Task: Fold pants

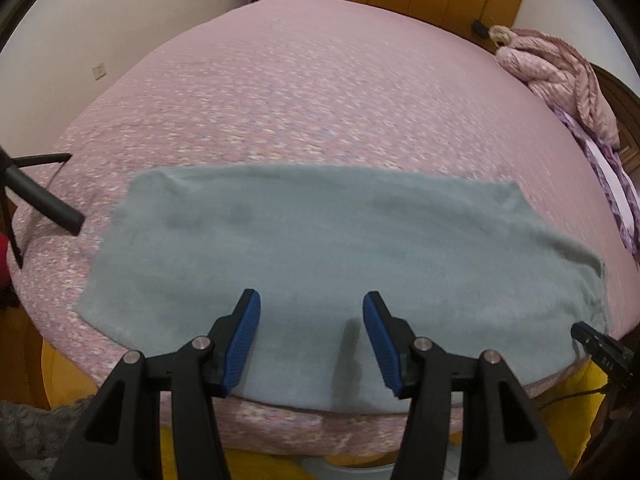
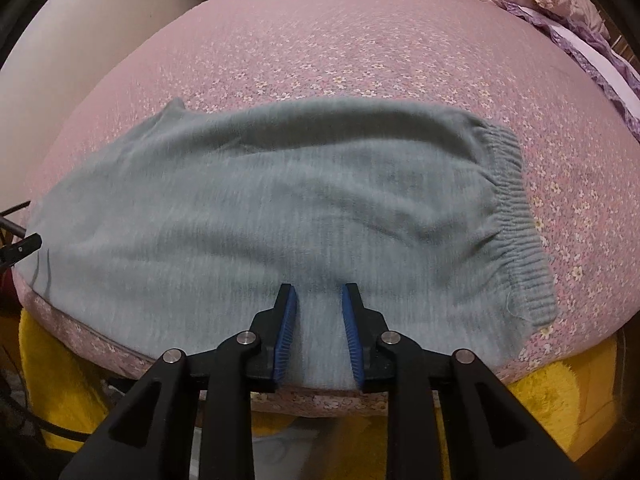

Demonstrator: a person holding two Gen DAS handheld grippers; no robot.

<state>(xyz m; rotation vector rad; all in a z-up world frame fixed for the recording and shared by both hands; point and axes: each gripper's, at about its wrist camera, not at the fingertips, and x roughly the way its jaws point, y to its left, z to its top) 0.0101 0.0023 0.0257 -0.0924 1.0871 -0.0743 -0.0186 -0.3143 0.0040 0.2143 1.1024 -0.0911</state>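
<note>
Right wrist view: the bed [image 2: 320, 40], under a pink flowered sheet, carries the grey pants [image 2: 280, 200] along its near edge, lying flat in one long band with the ribbed waistband [image 2: 516, 208] toward the right end. They look folded leg over leg, so I judge the lengthwise fold done and the crosswise folds left. The right gripper [image 2: 316, 300] hangs over the pants, jaws narrowly parted and empty; the left gripper [image 1: 311, 306] stands about half open, also empty.

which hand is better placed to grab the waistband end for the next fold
Right, probably. The ribbed waistband lies just right of the right gripper, whose jaws stand apart and empty over the pants. The left gripper hovers nearer the plain far end.
</note>
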